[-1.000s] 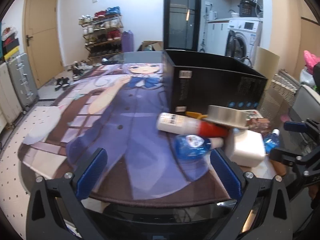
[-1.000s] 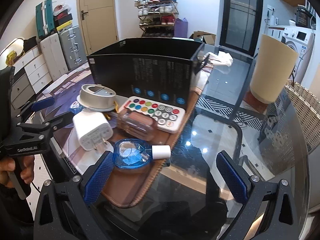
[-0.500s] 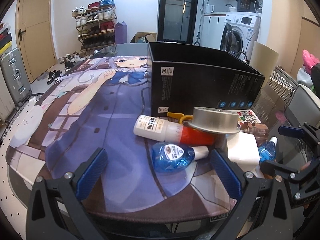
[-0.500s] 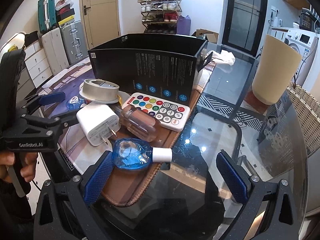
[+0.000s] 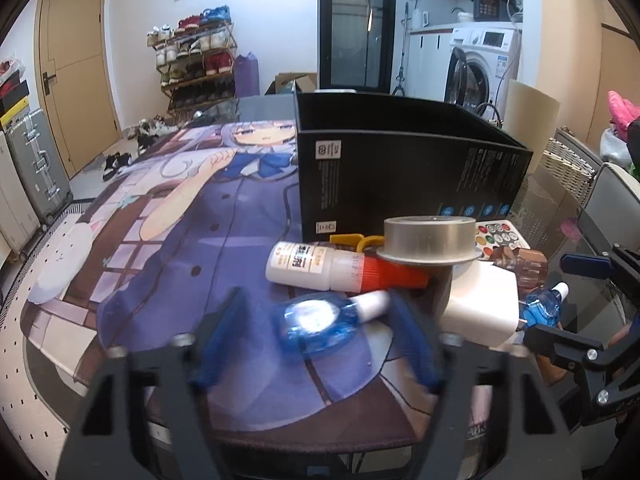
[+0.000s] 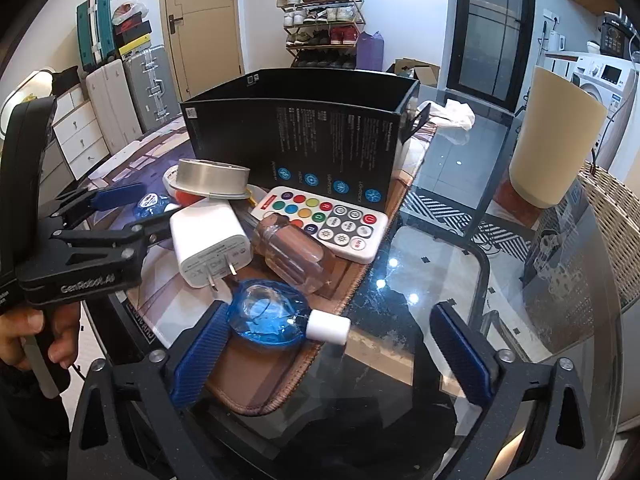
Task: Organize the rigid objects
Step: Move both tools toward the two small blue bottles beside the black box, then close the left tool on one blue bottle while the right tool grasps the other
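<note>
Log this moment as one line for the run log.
left hand-held gripper: shut on blue bottle | right hand-held gripper: closing around second blue bottle, not gripped | charger, remote: beside black box

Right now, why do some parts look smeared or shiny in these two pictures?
Left wrist view: the left gripper's fingers and the blue bottle between them are motion-blurred; straight edges bow from the fisheye lens. Right wrist view: sharp, with ceiling lights glinting off the glass table.

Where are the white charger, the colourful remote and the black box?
white charger (image 6: 210,240), right wrist view, its flat top face.
colourful remote (image 6: 332,226), right wrist view, its button face.
black box (image 6: 304,148), right wrist view, its printed front wall.
</note>
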